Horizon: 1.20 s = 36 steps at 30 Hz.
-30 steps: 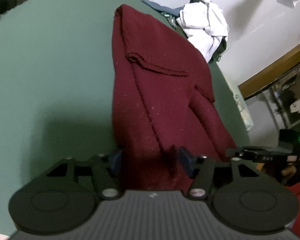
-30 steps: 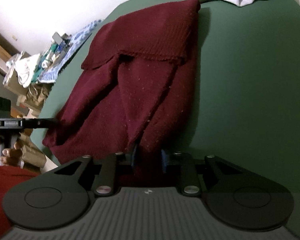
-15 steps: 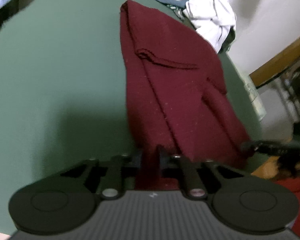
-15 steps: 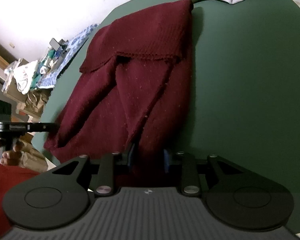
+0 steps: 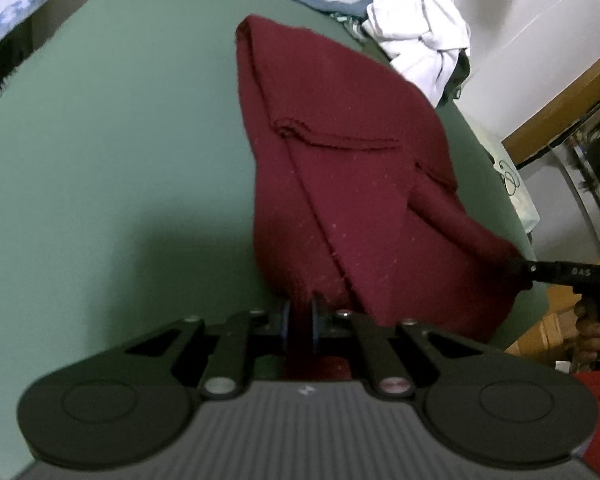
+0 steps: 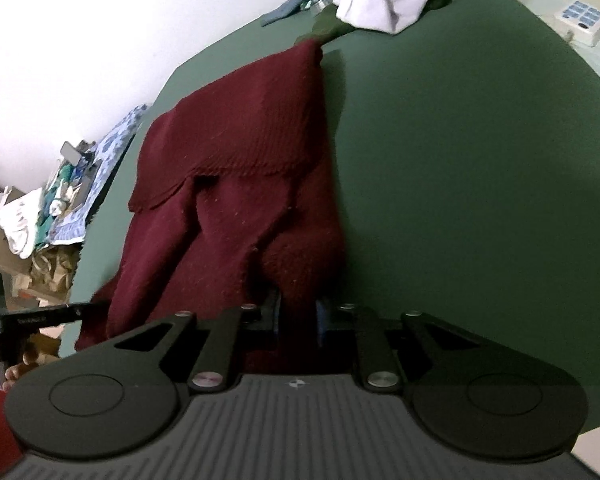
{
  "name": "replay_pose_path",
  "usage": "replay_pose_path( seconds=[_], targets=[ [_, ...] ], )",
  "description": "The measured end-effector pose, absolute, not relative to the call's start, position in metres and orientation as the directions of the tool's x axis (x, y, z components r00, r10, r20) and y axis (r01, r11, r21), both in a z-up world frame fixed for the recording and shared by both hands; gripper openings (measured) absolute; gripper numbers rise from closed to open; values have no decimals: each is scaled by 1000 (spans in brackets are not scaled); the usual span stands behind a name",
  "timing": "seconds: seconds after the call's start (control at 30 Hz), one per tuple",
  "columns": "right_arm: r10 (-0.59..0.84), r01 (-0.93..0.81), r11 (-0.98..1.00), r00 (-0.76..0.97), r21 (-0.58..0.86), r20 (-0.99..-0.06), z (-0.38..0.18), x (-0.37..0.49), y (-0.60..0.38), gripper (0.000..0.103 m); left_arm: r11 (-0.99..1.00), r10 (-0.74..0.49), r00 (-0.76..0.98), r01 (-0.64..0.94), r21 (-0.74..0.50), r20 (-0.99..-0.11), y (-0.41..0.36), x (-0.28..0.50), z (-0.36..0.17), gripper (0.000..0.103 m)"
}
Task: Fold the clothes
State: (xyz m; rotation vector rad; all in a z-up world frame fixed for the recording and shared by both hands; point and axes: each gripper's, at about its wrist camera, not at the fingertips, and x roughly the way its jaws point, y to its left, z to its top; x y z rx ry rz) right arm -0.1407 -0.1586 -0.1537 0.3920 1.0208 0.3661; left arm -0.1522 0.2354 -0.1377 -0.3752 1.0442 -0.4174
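Both grippers pinch the near end of the maroon sweater (image 5: pixel 340 168), which stretches from the table's (image 5: pixel 100 152) near edge toward the far-edge clothes pile (image 5: pixel 420 40) (left gripper (image 5: pixel 300 316), right gripper (image 6: pixel 298 318), each clamped on fabric).

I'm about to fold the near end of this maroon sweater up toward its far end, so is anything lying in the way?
Nothing visible. Both tools, left and right, already pinch the maroon sweater. The pile of white clothes sits beyond its far end.
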Motion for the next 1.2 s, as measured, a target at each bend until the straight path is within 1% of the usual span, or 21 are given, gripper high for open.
replay_pose_path(
  seconds=[0.17,0.2,0.23,0.27,0.3,0.33,0.4,0.47,0.5,0.53,0.57,0.6,0.63,0.67,0.7,0.87,1.03,1.2],
  targets=[
    [423,-87,896,468,435,-776,-161,-143,-148,18,854,-514,424,168,-492,-746,238,-150,-141,4],
    [423,-81,895,470,439,-775,-162,-144,-147,20,853,-516,421,172,-493,-746,238,-149,-142,4],
    [422,-74,894,472,442,-774,-163,-146,-146,26,851,-520,417,174,-496,-746,239,-149,-143,5],
    [419,-67,894,470,442,-776,-164,-147,-146,29,844,-531,409,172,-509,-742,241,-148,-145,6],
    [423,-60,892,463,449,-779,-166,-147,-146,37,836,-542,401,169,-522,-739,242,-146,-146,8],
    [427,-53,889,456,455,-781,-167,-147,-146,39,828,-554,394,165,-536,-734,244,-145,-148,12],
    [438,-52,883,447,466,-780,-168,-150,-147,39,796,-593,382,145,-587,-709,250,-144,-150,43],
    [452,-64,878,434,474,-779,-168,-149,-148,39,782,-609,380,140,-607,-697,248,-145,-149,52],
    [460,-70,875,428,479,-778,-168,-148,-149,39,792,-596,386,140,-594,-704,245,-145,-148,52],
    [472,-79,870,421,487,-775,-168,-146,-149,39,801,-584,392,139,-582,-711,242,-146,-148,50],
    [483,-89,865,414,493,-772,-168,-145,-150,39,810,-572,398,139,-569,-717,239,-147,-147,45],
    [493,-99,861,403,499,-771,-169,-143,-150,38,819,-559,404,138,-556,-724,236,-148,-146,44],
    [503,-109,857,390,504,-771,-169,-140,-150,30,828,-547,410,137,-543,-730,233,-148,-146,39],
    [516,-118,851,367,511,-774,-171,-138,-148,22,837,-534,416,136,-530,-736,230,-149,-145,20],
    [527,-127,846,347,518,-776,-172,-136,-147,19,844,-522,423,133,-519,-741,228,-150,-144,7],
    [590,-163,805,318,570,-742,-167,-126,-157,17,838,-493,475,33,-544,-729,236,-155,-136,6],
    [673,-143,726,351,673,-651,-153,-109,-182,17,786,-491,570,-36,-618,-658,248,-153,-111,6],
    [717,-121,659,400,742,-571,-143,-90,-195,17,796,-460,619,-29,-604,-637,249,-124,-94,6]
  ],
)
